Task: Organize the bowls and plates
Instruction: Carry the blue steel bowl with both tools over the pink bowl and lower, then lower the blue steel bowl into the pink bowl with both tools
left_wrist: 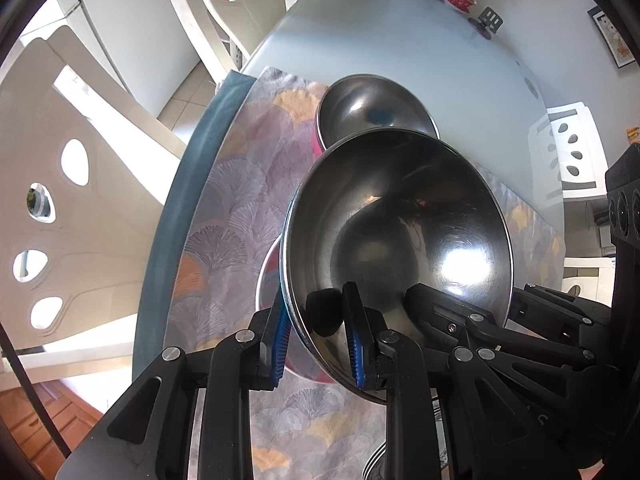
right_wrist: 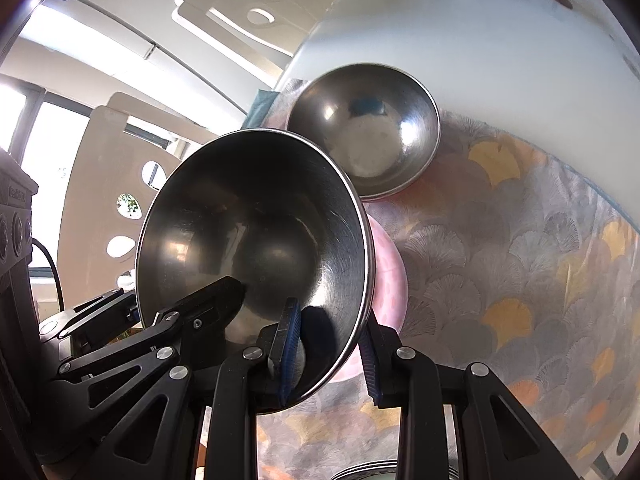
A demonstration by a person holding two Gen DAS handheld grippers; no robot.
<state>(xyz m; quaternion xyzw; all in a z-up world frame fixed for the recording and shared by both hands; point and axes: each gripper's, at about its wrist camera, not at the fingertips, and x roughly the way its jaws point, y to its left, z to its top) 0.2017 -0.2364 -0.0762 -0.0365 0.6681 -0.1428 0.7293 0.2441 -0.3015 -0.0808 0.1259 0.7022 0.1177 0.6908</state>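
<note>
Bowl [right_wrist: 364, 140] and plate [right_wrist: 386, 276] under raised bowl [right_wrist: 256, 232]

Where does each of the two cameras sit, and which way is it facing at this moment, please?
Left wrist: on the left gripper, looking steeply down its fingers at the held steel bowl; the right gripper shows at right.
Right wrist: on the right gripper, looking steeply down at that bowl; the left gripper shows at left.
Shared: both grippers clamp that bowl's rim; the second bowl, the patterned cloth and the table.
</note>
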